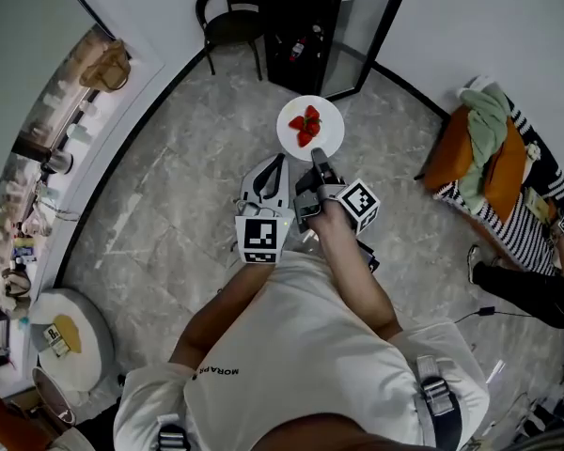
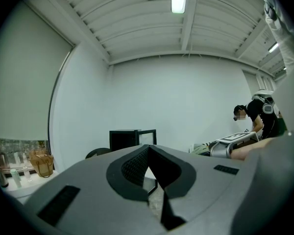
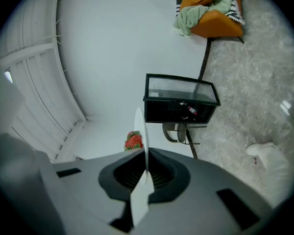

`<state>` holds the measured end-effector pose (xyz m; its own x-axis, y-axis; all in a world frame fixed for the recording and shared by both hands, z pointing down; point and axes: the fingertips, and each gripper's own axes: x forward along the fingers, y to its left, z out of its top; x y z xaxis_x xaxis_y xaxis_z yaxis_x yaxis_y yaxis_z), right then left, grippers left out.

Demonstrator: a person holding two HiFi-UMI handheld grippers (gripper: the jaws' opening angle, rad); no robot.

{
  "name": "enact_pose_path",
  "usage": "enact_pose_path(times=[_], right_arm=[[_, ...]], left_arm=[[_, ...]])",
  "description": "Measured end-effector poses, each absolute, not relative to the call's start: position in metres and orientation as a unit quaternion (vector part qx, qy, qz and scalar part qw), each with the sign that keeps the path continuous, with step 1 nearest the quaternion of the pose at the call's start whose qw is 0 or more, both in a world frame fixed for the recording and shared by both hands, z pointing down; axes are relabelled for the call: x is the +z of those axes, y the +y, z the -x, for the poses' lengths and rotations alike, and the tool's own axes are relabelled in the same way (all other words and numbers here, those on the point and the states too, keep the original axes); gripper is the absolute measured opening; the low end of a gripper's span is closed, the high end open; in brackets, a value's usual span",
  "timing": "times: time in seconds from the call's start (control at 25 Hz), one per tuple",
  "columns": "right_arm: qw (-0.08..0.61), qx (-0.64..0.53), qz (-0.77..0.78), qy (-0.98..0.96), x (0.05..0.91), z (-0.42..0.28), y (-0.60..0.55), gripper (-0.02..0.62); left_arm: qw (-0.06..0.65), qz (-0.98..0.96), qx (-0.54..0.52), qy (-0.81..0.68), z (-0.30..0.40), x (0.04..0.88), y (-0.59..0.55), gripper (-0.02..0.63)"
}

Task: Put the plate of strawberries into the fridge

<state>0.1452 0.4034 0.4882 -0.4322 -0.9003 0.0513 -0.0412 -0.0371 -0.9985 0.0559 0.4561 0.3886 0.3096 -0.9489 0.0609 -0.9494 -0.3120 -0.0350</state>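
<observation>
right tool [image 3: 146,168]: its two jaws are pressed on the near edge of the white plate [image 1: 327,137] and pinch it.
left tool [image 2: 149,166]: just beside the right tool, on its left. Its jaws are pressed together at the tips, with nothing between them. The tips are near the plate's edge; I cannot tell if they touch it.
plate: it sticks out flat in front of the right tool, up in the air above the floor [image 1: 169,205]. Only the right tool holds it.
strawberries [image 1: 305,126]: a small red pile on the plate, just past the right tool's tips.
floor: grey stone, under both tools.
fridge [image 1: 296,22]: small and black, straight ahead of both tools and well past the plate. It stands on the floor by the white wall [image 1: 470,26]. A bottle [image 1: 296,49] lies inside.
fridge door [image 1: 368,28]: glass, swung wide open on the right side of the fridge.
chair [image 1: 227,15]: black, ahead of the left tool and to its left, just beside the fridge.
orange cushion [image 1: 449,163]: far off to the right of the right tool, with a green cloth [image 1: 489,125] on it.
</observation>
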Motion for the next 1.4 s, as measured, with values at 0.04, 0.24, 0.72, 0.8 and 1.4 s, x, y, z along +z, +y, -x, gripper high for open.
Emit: enact_pose_path(times=[0.04, 0.24, 0.72, 0.8, 1.4], right_arm=[[0.356, -0.601, 0.395, 0.597, 0.49, -0.143, 0.394, 0.02], [0.358, -0.596, 0.397, 0.6, 0.49, -0.138, 0.35, 0.02], [0.357, -0.597, 0.415, 0.587, 0.494, -0.106, 0.218, 0.02], [0.364, -0.591, 0.419, 0.586, 0.488, -0.106, 0.203, 0.02], [0.391, -0.577, 0.445, 0.562, 0.479, -0.057, 0.055, 0.02]], left_arm=[[0.004, -0.81, 0.035, -0.586, -0.055, 0.392, 0.447, 0.0], [0.005, -0.809, 0.03, -0.587, -0.047, 0.394, 0.4, 0.0], [0.016, -0.815, 0.034, -0.579, -0.007, 0.395, 0.256, 0.0], [0.015, -0.819, 0.033, -0.573, -0.004, 0.391, 0.241, 0.0], [0.018, -0.849, 0.035, -0.527, 0.042, 0.385, 0.082, 0.0]])
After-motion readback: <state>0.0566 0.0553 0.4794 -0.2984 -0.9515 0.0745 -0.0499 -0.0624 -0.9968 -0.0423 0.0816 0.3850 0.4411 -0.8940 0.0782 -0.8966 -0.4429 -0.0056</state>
